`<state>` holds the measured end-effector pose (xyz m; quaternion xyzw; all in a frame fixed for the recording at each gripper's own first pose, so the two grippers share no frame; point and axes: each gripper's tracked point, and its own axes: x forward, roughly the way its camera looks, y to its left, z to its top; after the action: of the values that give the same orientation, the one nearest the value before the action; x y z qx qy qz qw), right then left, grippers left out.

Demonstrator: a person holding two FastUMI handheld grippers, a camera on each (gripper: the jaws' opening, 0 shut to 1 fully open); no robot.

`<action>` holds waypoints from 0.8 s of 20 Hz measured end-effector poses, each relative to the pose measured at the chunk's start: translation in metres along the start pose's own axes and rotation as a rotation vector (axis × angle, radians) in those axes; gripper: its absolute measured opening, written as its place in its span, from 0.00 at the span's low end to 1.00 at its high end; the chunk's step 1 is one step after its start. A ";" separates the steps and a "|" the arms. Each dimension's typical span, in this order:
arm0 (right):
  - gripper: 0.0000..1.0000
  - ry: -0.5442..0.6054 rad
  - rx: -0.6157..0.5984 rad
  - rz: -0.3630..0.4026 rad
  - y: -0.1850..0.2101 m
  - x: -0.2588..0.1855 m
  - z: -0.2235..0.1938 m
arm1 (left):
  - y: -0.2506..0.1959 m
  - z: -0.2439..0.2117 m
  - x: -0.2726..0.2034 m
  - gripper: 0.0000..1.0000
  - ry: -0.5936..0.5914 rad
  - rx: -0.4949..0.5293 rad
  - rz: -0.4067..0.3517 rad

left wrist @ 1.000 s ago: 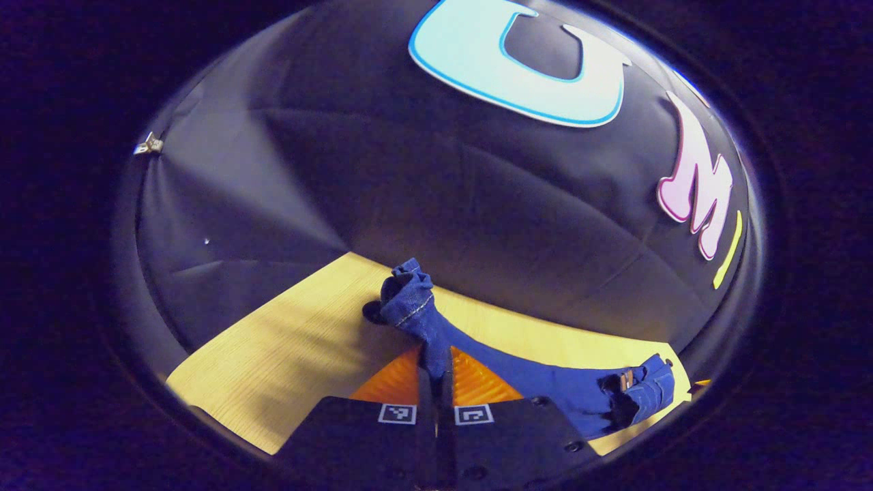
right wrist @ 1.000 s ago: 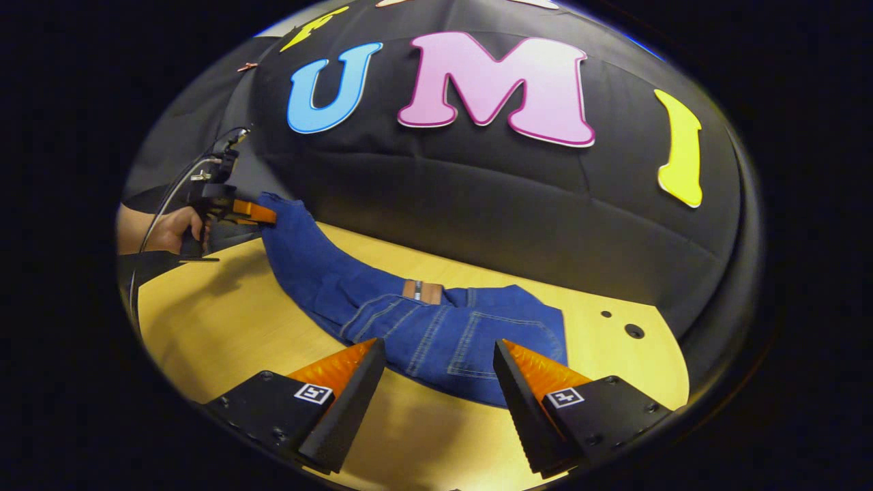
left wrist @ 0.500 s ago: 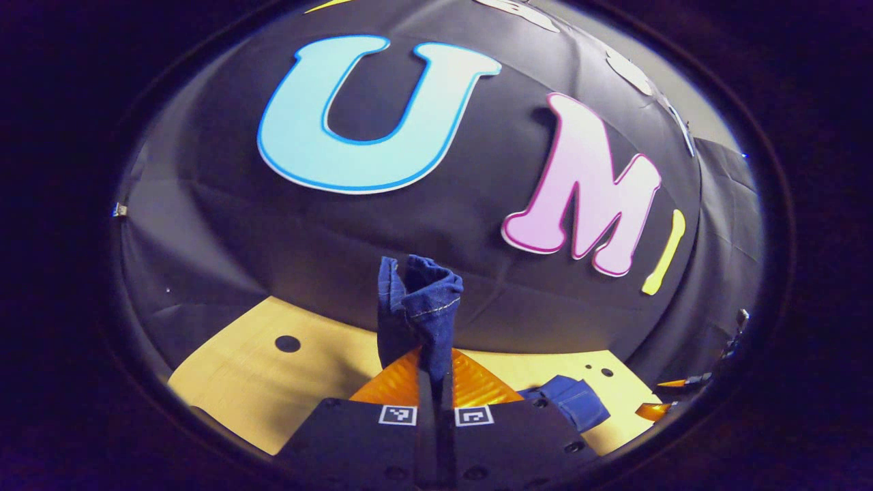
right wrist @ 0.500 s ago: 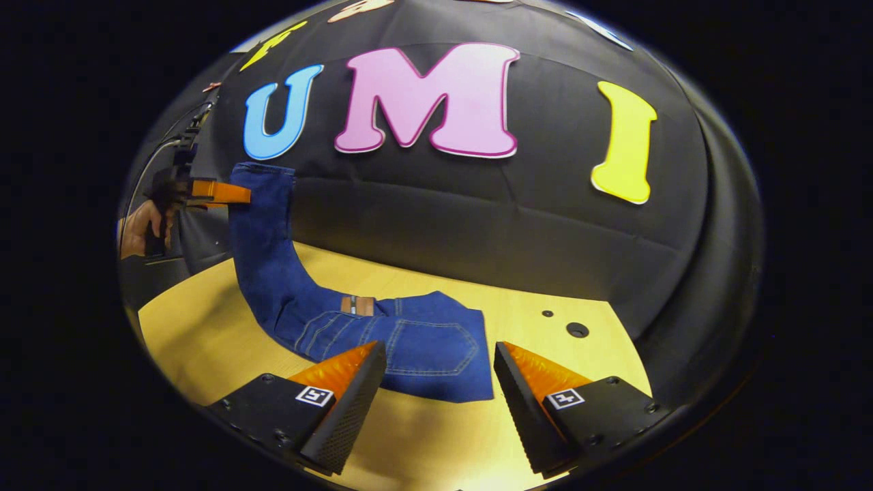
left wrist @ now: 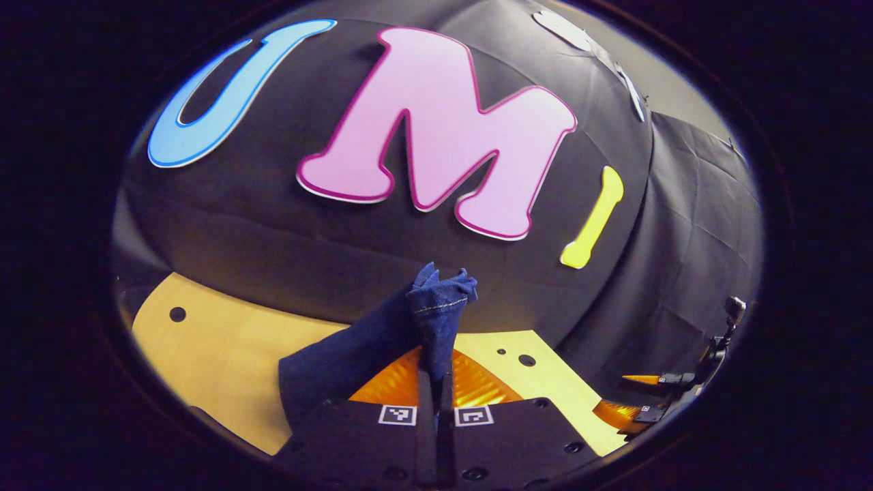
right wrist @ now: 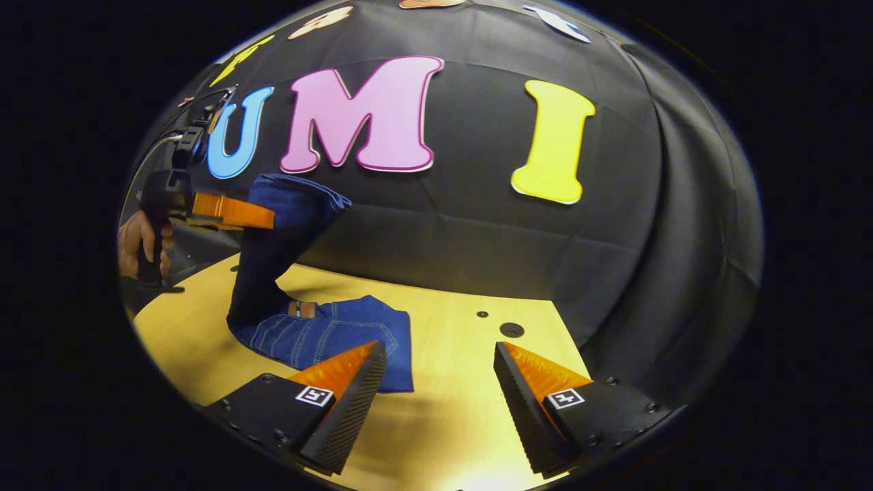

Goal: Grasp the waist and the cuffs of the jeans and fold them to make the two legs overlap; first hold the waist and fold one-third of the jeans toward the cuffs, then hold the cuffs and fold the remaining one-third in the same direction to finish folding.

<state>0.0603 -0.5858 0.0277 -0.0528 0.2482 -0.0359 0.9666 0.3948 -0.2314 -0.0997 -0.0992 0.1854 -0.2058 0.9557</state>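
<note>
From the right gripper view, the near hem of the jeans (right wrist: 327,334) slips behind the right tongs (right wrist: 436,382), and the hand (right wrist: 140,242) holding the left tongs (right wrist: 262,218) is cut off at the edge (the cuffs stay bunched, unreadable).

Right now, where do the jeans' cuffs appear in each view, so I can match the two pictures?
Left gripper view: the cuffs stand bunched at lower centre, pinched between the left gripper fingers.
Right gripper view: the cuffs are at upper left, lifted off the table by the left gripper, far from the open right gripper.
Shared landmark: the round hole in the tabletop.
</note>
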 end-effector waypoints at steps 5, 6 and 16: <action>0.97 0.027 0.051 -0.069 -0.034 -0.018 -0.018 | -0.045 -0.071 0.043 0.06 0.133 0.019 -0.051; 0.97 0.027 0.062 -0.079 -0.037 -0.021 -0.019 | -0.048 -0.082 0.047 0.07 0.153 0.023 -0.056; 0.96 -0.025 0.080 -0.103 -0.029 -0.059 0.006 | -0.057 -0.069 -0.003 0.97 0.075 0.025 -0.075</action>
<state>0.0103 -0.6082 0.0646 -0.0275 0.2313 -0.0950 0.9678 0.3447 -0.2891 -0.1460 -0.0862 0.2147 -0.2473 0.9409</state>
